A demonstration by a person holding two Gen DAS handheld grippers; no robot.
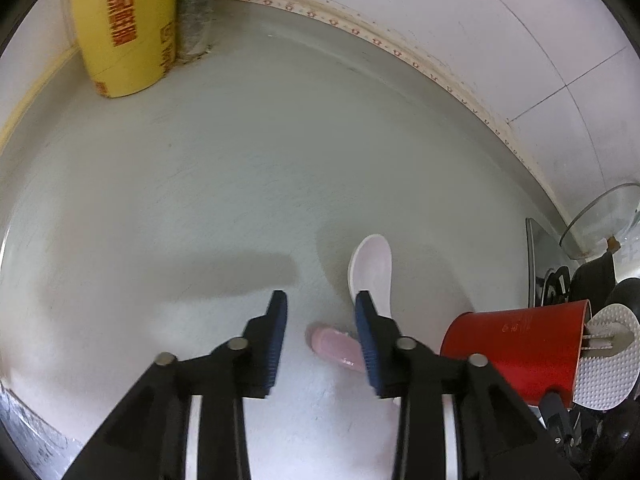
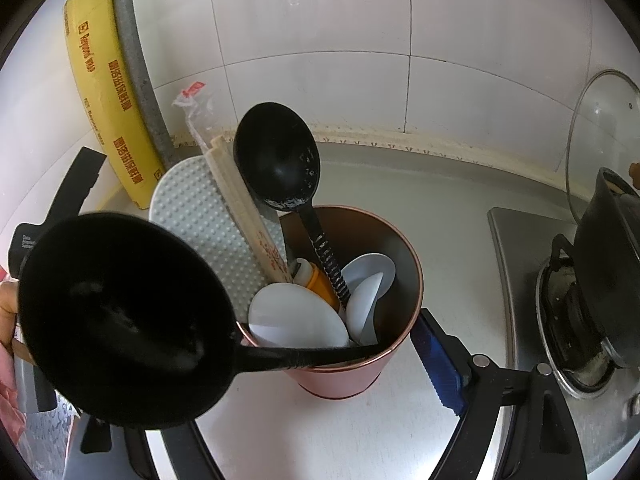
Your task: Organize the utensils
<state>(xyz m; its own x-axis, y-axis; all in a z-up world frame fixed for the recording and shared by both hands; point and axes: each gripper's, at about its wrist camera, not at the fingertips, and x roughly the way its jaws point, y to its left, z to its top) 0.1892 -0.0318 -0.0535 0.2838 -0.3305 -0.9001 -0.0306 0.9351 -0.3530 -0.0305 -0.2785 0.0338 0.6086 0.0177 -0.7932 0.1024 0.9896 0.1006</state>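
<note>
A spoon with a white bowl [image 1: 372,268] and pink handle [image 1: 336,348] lies flat on the grey counter [image 1: 200,200]. My left gripper [image 1: 320,298] hangs open over it; the handle lies between the fingers and partly under the right finger, with no pad pressing on it. A red utensil holder [image 2: 352,376] stands between the fingers of my right gripper [image 2: 320,320]. Its blue right pad [image 2: 436,364] sits right beside the holder's wall, and a black ladle [image 2: 120,320] leaning out of the holder hides the left finger. The holder also carries a black spoon [image 2: 276,160], a white rice paddle [image 2: 192,220], chopsticks [image 2: 248,216] and white spoons [image 2: 300,316].
A yellow wrap box [image 1: 120,28] leans against the tiled wall at the back left. To the right is a gas stove [image 2: 520,264] with a black pot [image 2: 608,248], and a glass lid [image 2: 600,128] leans on the wall. A hand [image 2: 6,308] shows at the left edge.
</note>
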